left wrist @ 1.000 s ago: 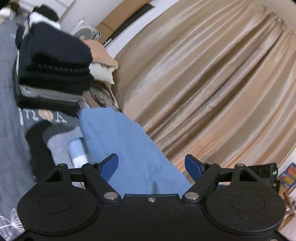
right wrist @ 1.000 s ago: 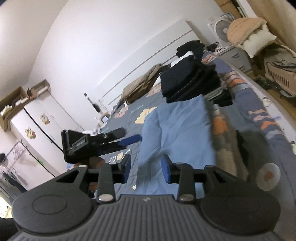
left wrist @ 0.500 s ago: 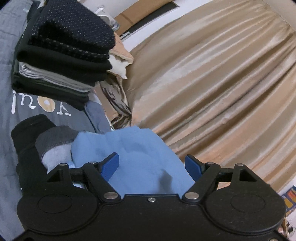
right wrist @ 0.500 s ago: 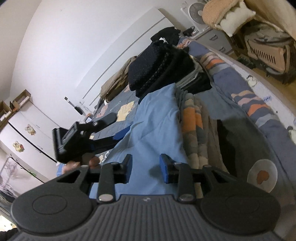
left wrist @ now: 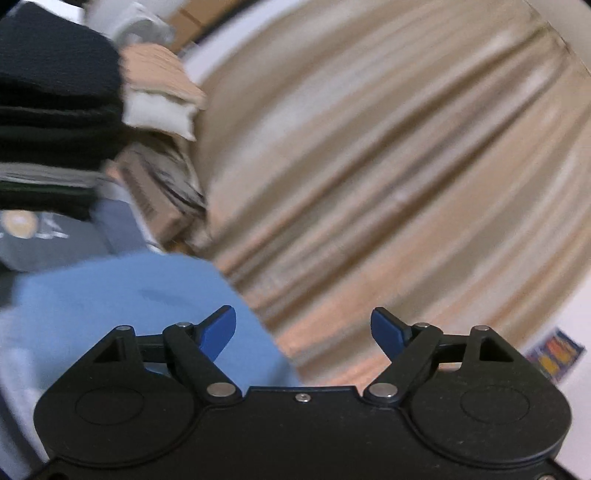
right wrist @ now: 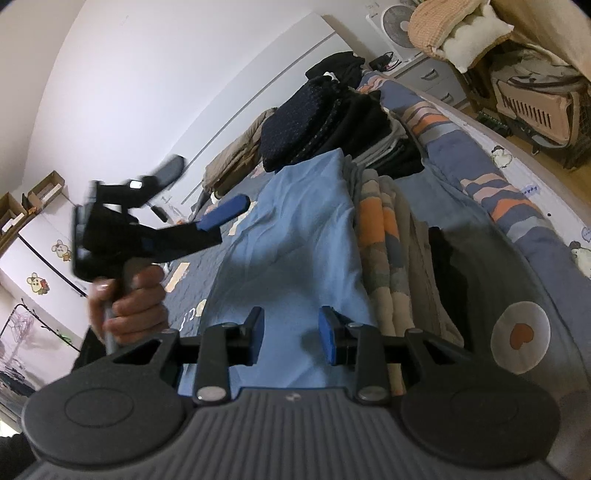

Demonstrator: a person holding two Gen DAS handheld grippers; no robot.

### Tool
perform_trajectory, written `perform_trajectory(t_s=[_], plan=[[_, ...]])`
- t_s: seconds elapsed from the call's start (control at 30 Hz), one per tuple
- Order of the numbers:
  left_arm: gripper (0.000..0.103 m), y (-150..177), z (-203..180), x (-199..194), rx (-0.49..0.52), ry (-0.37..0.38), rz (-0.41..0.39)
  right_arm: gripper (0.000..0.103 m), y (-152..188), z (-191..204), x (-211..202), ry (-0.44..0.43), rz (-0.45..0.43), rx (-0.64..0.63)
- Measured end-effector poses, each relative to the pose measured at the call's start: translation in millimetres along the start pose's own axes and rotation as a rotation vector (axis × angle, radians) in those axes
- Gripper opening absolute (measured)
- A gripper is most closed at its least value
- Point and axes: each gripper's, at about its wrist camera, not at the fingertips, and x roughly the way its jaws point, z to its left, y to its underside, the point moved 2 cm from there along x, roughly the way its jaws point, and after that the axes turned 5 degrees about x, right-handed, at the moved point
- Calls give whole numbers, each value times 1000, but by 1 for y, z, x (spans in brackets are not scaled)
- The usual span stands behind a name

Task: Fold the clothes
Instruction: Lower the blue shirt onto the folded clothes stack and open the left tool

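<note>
Blue garment (right wrist: pixel 295 236) spread along bed (right wrist: pixel 517 192) beside dark folded stack (right wrist: pixel 325 122); left tongs (left wrist: pixel 303 328) wide, right tongs (right wrist: pixel 291 332) narrower, both empty; likely mid-fold, edge grasp due next.

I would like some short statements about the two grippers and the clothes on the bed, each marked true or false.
1. The left gripper has its jaws wide apart with nothing between them. True.
2. The right gripper is clamped shut on the blue garment. False: its jaws are open above the cloth.
3. A stack of dark folded clothes sits beyond the blue garment. True.
4. The blue garment hangs from a hanger. False: it lies on the bed.
5. A white fan stands near the far wall. True.
</note>
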Motion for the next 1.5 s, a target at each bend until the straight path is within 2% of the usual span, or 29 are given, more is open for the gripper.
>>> perform_trajectory(t_s=[0.13,0.27,0.37,0.63,0.83,0.93,1.1,1.27,1.33,1.5], plan=[[83,10,-11,42,24,-49,131,32,1,-2,-1,-4,-3,12],[83,12,4,67,6,-123,201,32,4,-4,-2,-2,-5,13],[82,4,17,75,-31,-154,207,32,6,-7,-2,-4,1,11],[82,-21,44,87,-65,-295,171,32,14,-11,-9,-25,22,17],[82,-37,49,92,-89,-387,124,32,22,-8,-22,-18,30,7],[82,-45,36,74,-100,-362,80,33,26,-6,-30,-20,35,9],[84,-33,-8,29,-22,-272,62,37,26,5,-39,-13,26,-13],[89,16,-40,-23,-17,-144,57,38,29,-1,-39,-7,16,-1],[89,44,-45,-39,-53,-102,58,38,30,-4,-39,-6,10,5],[89,104,-47,-57,-141,-51,67,37,33,-11,-39,-1,-4,22]])
